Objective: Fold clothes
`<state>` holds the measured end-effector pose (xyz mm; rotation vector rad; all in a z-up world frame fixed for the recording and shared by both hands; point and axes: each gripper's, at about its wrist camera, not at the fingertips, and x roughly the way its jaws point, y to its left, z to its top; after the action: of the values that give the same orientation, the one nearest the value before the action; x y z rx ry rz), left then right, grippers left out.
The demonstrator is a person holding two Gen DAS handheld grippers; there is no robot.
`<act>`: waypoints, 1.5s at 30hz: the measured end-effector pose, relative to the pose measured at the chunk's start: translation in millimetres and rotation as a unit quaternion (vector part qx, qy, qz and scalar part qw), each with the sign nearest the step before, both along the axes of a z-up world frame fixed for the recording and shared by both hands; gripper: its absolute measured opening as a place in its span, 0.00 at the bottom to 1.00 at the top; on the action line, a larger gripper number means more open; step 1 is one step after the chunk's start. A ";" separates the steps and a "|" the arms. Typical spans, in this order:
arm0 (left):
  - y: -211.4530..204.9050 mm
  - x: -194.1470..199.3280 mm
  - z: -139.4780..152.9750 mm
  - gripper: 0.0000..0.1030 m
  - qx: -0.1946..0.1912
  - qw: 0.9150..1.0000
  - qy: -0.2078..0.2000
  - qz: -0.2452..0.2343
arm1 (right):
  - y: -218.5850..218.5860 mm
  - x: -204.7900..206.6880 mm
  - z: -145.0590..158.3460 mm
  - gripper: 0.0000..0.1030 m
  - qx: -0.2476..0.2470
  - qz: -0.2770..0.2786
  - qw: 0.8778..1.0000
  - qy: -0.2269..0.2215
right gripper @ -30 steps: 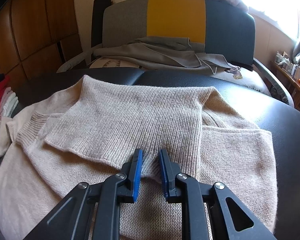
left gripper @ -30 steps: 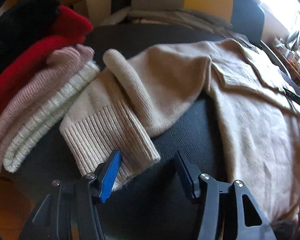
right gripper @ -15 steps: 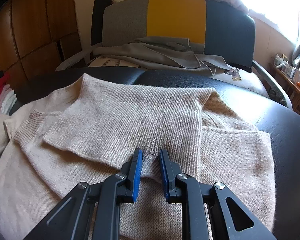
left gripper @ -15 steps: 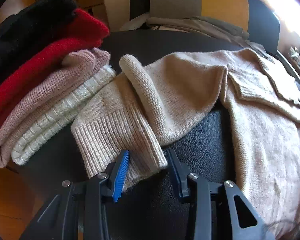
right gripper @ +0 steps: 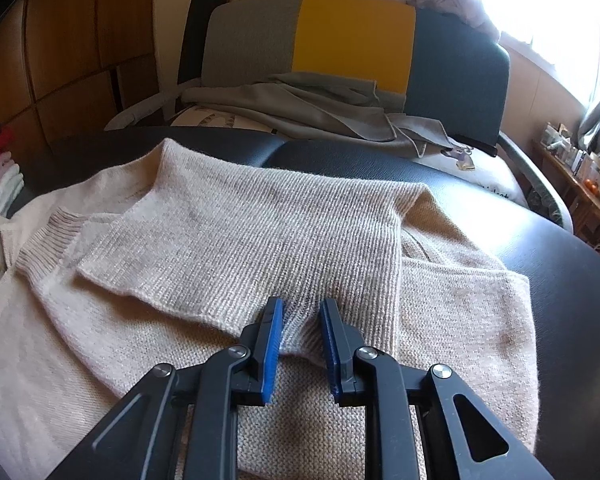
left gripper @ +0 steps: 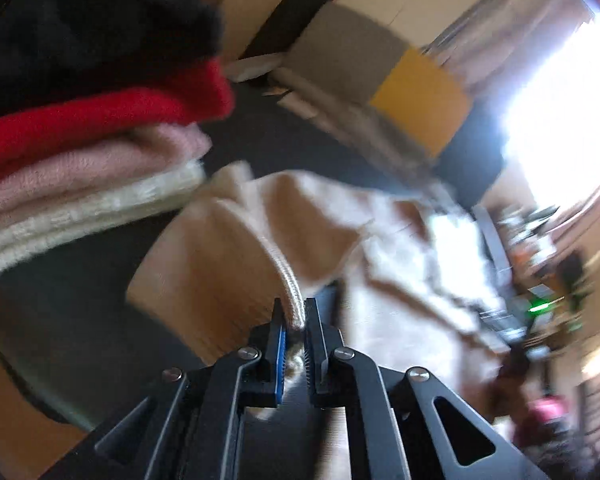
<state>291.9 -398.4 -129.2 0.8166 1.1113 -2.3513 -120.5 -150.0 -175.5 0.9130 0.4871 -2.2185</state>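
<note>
Sitting at the far left, a stack of folded knitwear (left gripper: 80, 168) runs black, red, pink and cream from top to bottom on the black table (left gripper: 60, 280). Just right of it, the left tongs (left gripper: 294, 332) are clamped on the ribbed edge of the beige sweater (right gripper: 228, 240), though that view is blurred. Further right the sweater lies spread over the table, and the right tongs (right gripper: 300, 332) pinch a small ridge of its folded panel. Behind stands a grey, yellow and blue chair (right gripper: 356, 40) draped with grey cloth (right gripper: 300, 108).
</note>
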 end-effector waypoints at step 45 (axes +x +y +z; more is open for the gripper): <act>51.6 -126.7 -4.9 0.21 0.000 0.982 0.025 -0.185 | -32.7 -9.2 20.8 0.54 -0.119 0.033 0.975 -0.184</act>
<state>165.2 -346.8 -134.1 1.0454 1.0532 -2.6855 -129.7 -182.7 -154.7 1.1252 0.0739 -1.9351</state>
